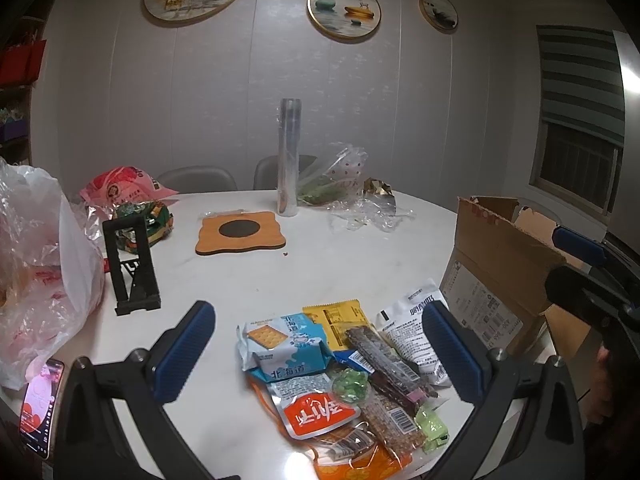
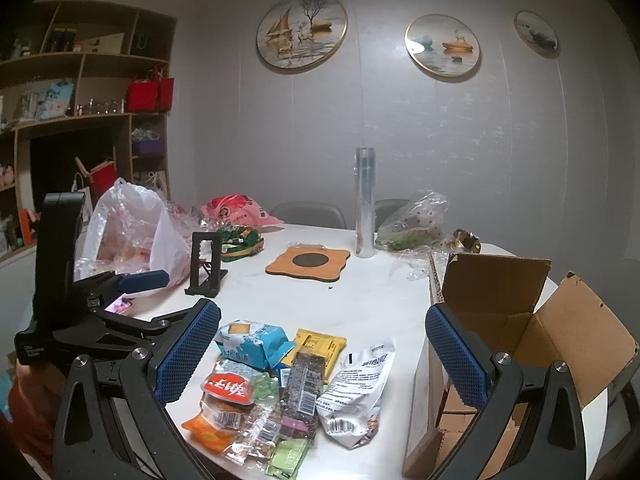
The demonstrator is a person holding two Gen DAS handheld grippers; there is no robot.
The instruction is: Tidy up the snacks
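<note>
A pile of snack packets lies at the near edge of the white table [image 1: 360,272]: a blue cracker pack [image 1: 284,344], a yellow packet [image 1: 340,320], a white pouch [image 1: 416,332], a dark seed bar [image 1: 384,364], an orange-labelled pouch [image 1: 316,412] and a green candy [image 1: 432,426]. The pile also shows in the right wrist view [image 2: 296,384]. My left gripper [image 1: 320,356] is open and empty above the pile. My right gripper [image 2: 322,356] is open and empty above it too. An open cardboard box [image 2: 520,320] stands right of the pile.
A black phone stand [image 1: 132,268], a wooden coaster [image 1: 240,232], an upright clear film roll [image 1: 289,156], plastic bags [image 1: 40,264], a pink bag [image 1: 120,188] and crumpled wrap [image 1: 352,196] sit on the table. A phone [image 1: 40,404] lies at the near left edge.
</note>
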